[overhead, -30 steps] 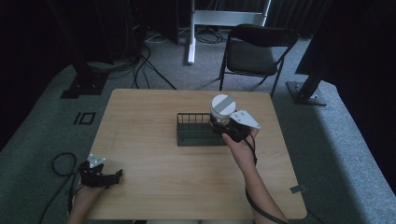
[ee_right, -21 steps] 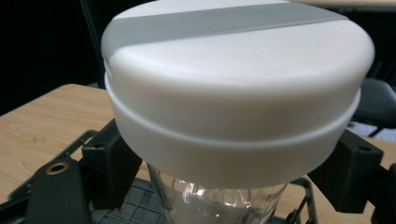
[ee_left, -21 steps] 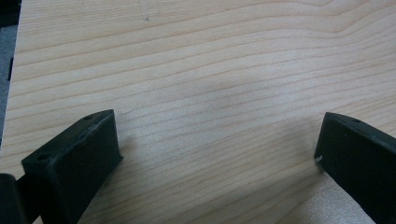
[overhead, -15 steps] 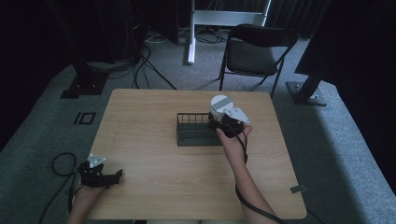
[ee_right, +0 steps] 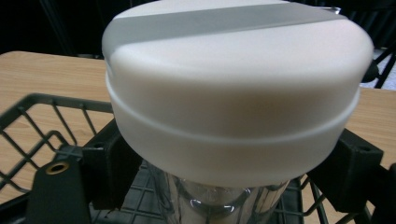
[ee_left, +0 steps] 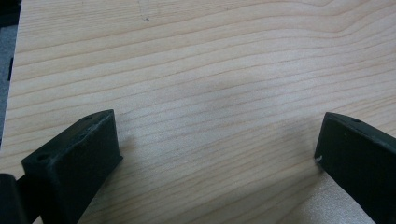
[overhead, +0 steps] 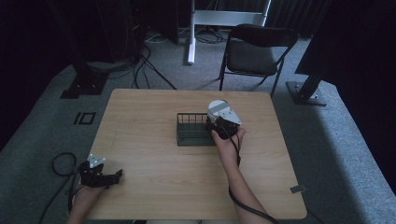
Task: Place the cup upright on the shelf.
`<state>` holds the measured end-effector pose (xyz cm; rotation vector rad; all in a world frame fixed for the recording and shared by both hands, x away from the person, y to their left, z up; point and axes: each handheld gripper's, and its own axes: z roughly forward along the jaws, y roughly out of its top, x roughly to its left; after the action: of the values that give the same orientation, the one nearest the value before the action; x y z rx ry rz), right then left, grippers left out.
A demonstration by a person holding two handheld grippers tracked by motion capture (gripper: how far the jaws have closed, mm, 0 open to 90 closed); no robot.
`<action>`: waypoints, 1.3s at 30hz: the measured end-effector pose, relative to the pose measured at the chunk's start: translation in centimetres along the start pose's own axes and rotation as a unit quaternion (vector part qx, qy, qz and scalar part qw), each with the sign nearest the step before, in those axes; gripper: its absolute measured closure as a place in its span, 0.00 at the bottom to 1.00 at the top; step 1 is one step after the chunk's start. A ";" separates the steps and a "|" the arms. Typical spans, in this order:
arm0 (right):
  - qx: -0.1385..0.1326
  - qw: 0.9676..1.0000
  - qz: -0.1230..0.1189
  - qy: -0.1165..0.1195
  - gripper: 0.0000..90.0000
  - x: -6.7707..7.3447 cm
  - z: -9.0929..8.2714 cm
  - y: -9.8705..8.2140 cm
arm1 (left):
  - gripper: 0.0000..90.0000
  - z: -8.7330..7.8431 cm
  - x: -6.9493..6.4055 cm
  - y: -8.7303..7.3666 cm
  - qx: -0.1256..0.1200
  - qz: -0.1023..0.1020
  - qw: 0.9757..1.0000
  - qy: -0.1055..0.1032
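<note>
Jar: we see a clear jar with a broad white lid (ee_right: pixel 233 88) held upright over the right end of the wire basket (overhead: pixel 192 131), its body between the right gripper's fingers; in the high view the lid (overhead: pixel 216 108) sits at the basket's right edge.
Right gripper (overhead: pixel 223 122): its fingers (ee_right: pixel 109 168) are clamped on the jar just below the lid.
Step in hand: we judge the jar is being set into the basket; whether its base touches the basket floor we cannot tell.
Next move: we would lower it until it stands on the wire, then part the fingers and draw back without tipping it.
Left gripper (overhead: pixel 96 171): it rests at the near left corner of the table (overhead: pixel 154 186), fingers (ee_left: pixel 74 163) wide apart over bare wood.
</note>
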<state>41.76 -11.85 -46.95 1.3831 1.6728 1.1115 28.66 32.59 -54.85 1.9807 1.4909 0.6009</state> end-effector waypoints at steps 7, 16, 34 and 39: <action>0.012 1.000 -0.011 0.000 0.20 0.2 0.6 -0.3 | 0.00 0.0 0.0 0.0 0.000 0.000 1.000 0.000; 0.021 1.000 -0.015 -0.003 0.20 0.3 1.0 -0.5 | 0.00 0.0 0.0 0.0 0.000 0.000 1.000 0.000; 0.005 1.000 -0.006 0.000 0.20 0.6 0.4 -1.5 | 0.00 0.0 0.0 0.0 0.000 0.000 1.000 0.000; -0.001 1.000 -0.013 0.004 0.20 0.6 0.3 -1.7 | 0.00 0.0 0.0 0.0 0.000 0.000 1.000 0.000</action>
<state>41.21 -11.34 -48.59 1.3537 1.6894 1.1047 28.66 32.59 -54.85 1.9808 1.4908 0.6012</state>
